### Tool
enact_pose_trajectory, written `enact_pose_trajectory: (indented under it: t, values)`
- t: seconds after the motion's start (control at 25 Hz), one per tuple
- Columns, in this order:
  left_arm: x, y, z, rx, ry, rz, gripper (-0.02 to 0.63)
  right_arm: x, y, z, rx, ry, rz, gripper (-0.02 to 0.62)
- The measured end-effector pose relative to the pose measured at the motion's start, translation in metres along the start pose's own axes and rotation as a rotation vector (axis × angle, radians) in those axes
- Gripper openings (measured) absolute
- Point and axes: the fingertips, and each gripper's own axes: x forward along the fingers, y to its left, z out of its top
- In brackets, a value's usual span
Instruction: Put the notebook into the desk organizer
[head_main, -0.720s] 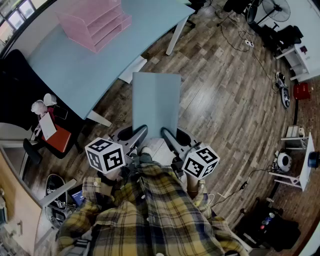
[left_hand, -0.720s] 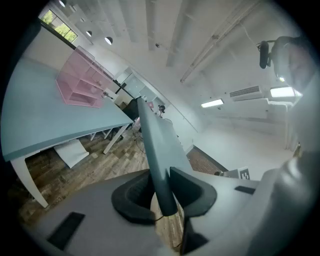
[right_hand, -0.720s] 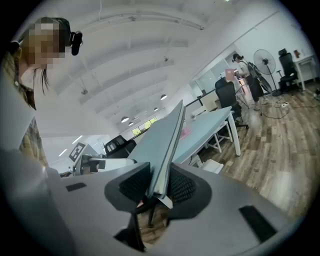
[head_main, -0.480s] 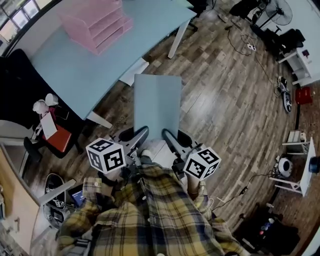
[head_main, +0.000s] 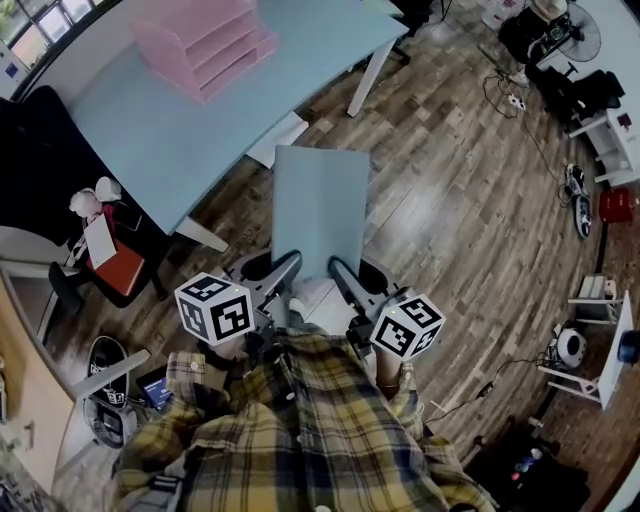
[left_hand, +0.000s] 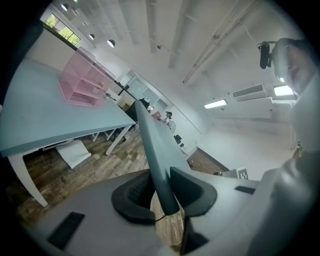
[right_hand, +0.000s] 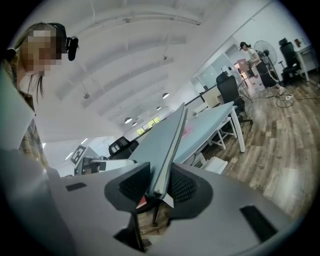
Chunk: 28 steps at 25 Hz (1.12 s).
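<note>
Both left gripper (head_main: 283, 266) and right gripper (head_main: 342, 270) clamp the notebook's (head_main: 320, 205) near end, long axis pointing toward the table (head_main: 180, 135).

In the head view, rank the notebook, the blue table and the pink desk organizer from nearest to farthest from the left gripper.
1. notebook: clamped in the left gripper and reaching straight ahead of it.
2. blue table: beyond the notebook, up and to the left.
3. pink desk organizer: on the table's far part, at the top left.
</note>
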Motion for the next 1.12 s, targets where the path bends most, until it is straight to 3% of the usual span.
enact_pose_trajectory:
  t: [0.68,1.12]
  values:
    - [0.092,0.093,0.138,-0.005,0.001,-0.014,0.092,0.136,-0.082,0.102,0.009,-0.004,-0.015,0.114]
    - [0.122,0.147,0.204,-0.023,-0.030,0.020,0.092,0.213,-0.112,0.146,-0.002,0.021,0.011,0.114]
